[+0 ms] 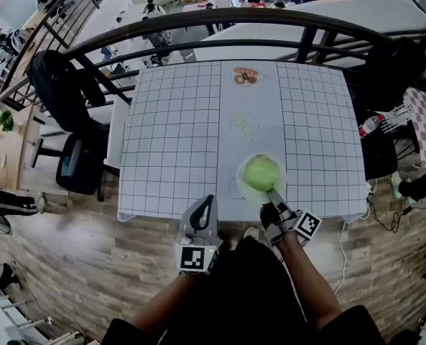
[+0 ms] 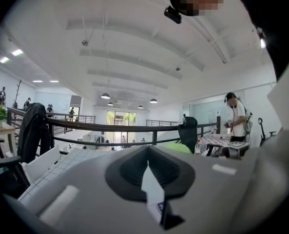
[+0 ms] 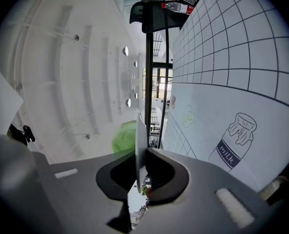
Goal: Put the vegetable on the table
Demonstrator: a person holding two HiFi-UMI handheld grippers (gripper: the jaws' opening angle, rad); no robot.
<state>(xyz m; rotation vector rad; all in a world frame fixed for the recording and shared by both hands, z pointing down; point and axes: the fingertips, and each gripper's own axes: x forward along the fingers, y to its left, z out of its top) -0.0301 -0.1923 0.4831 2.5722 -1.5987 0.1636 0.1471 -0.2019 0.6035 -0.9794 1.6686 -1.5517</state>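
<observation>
- Head view: the right gripper (image 1: pixel 271 192) has its fingers pinched on the near edge of the vegetable (image 1: pixel 261 172), which lies just beyond them over the tabletop (image 1: pixel 177 135).
- Left gripper view: the left gripper (image 2: pixel 148 172) has its fingers closed and empty.
- Right gripper view: the tabletop is close beside the fingers, so we should settle the vegetable before letting go.

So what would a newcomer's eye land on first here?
The green cabbage on a pale plate over the table's near edge. The right gripper is pinched on the plate's rim. Next comes the gridded tablecloth's printed middle strip with its milk bottle drawing. The left gripper is shut and empty, just off the front edge.
</observation>
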